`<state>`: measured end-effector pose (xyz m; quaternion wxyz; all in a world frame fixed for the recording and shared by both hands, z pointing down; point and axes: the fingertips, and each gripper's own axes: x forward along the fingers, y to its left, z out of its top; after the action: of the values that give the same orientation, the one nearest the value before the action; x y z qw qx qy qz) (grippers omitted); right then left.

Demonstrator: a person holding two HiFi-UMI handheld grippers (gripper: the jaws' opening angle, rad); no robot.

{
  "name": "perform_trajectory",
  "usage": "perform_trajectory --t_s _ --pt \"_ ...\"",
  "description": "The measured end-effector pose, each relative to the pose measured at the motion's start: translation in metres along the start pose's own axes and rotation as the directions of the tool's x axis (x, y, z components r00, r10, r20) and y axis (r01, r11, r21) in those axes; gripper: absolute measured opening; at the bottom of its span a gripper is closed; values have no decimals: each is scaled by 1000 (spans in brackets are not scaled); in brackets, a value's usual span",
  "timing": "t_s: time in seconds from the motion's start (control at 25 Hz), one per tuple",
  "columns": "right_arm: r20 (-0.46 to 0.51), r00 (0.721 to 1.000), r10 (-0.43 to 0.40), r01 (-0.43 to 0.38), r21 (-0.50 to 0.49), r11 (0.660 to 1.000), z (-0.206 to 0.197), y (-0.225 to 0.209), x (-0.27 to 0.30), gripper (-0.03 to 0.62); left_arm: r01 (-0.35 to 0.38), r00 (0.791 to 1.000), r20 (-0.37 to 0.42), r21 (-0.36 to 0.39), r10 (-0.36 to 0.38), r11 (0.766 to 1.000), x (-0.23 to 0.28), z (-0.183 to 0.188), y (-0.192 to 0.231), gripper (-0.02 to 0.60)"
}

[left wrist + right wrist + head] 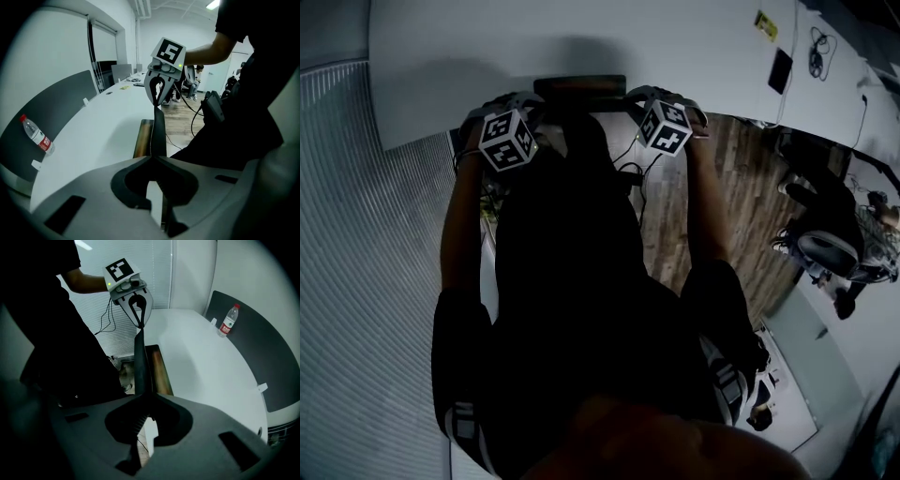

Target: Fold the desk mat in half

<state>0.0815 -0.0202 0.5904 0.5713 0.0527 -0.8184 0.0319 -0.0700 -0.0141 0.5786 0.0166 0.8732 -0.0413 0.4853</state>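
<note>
The desk mat (572, 234) is dark on one side and brown on the other. It hangs lifted in front of me between both grippers, and its far part (579, 87) lies on the white table (581, 37). My left gripper (152, 157) is shut on one end of the mat's raised edge (158, 126). My right gripper (140, 397) is shut on the other end of that edge (139, 357). In the head view the left gripper (497, 111) and right gripper (664, 101) stand side by side at the table's near edge. The brown side (158, 369) shows on the table below.
A water bottle (37, 136) lies on the table by a dark grey partition (51, 108); the same bottle (227, 320) shows in the right gripper view. Cables (633, 173) hang over a wooden floor (741, 206). An office chair (825, 248) stands at the right.
</note>
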Motion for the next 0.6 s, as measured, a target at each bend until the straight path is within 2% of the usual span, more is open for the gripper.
perform_trajectory --t_s 0.6 --pt "20 1000 5 -4 -6 1000 14 -21 17 9 -38 999 -27 -87 36 995 3 -18 25 12"
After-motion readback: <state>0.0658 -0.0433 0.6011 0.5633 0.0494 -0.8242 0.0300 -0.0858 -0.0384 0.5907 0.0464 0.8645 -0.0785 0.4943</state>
